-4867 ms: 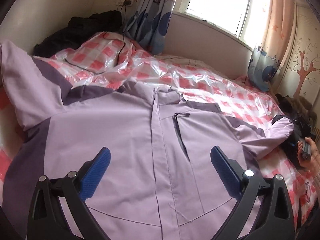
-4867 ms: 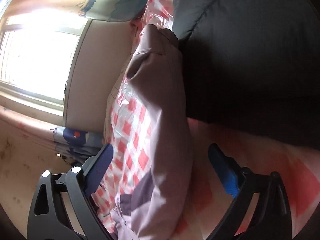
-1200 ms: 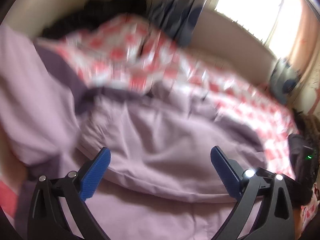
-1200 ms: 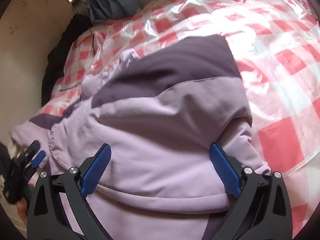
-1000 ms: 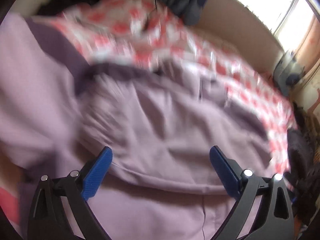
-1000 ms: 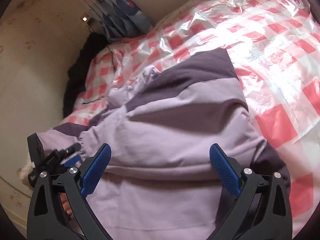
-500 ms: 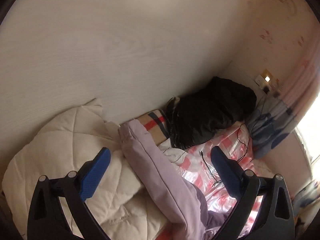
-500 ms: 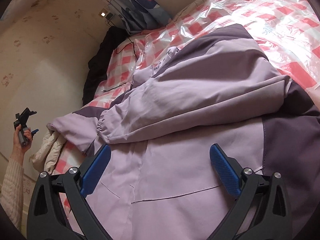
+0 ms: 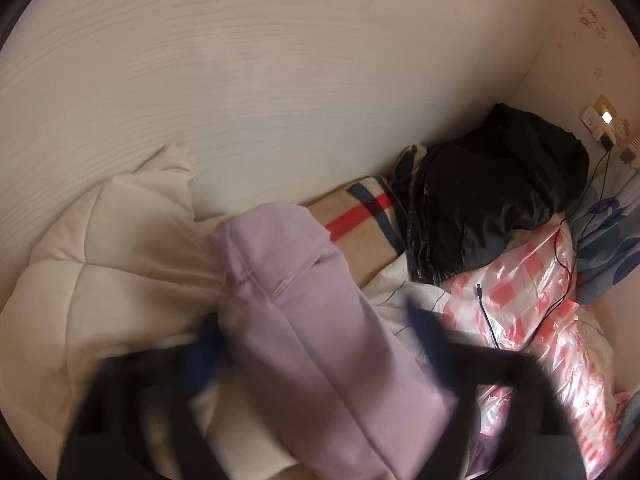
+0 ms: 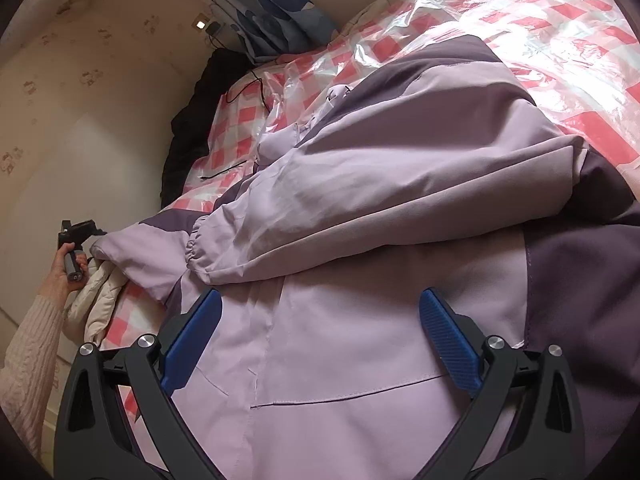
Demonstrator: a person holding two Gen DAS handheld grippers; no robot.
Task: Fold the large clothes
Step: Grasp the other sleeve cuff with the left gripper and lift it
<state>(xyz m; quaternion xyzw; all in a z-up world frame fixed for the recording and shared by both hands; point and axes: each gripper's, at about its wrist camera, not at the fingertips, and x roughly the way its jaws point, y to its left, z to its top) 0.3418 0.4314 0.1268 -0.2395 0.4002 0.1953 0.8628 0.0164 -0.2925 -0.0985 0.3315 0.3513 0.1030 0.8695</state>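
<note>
Left wrist view: left gripper (image 9: 316,344), motion-blurred, jaws just closing around the lilac sleeve (image 9: 304,320) draped over a cream quilt (image 9: 100,264); a firm pinch is probable, not certain.
Right wrist view: right gripper (image 10: 320,336) released, poised over the jacket (image 10: 380,208) on the checked bed cover (image 10: 560,20).
Handling: soft, light, slippery shell; grip at cuff or hem.

No readable text, labels, brands or numbers in either view (wall stickers (image 9: 591,26) too small and blurred to make out).
</note>
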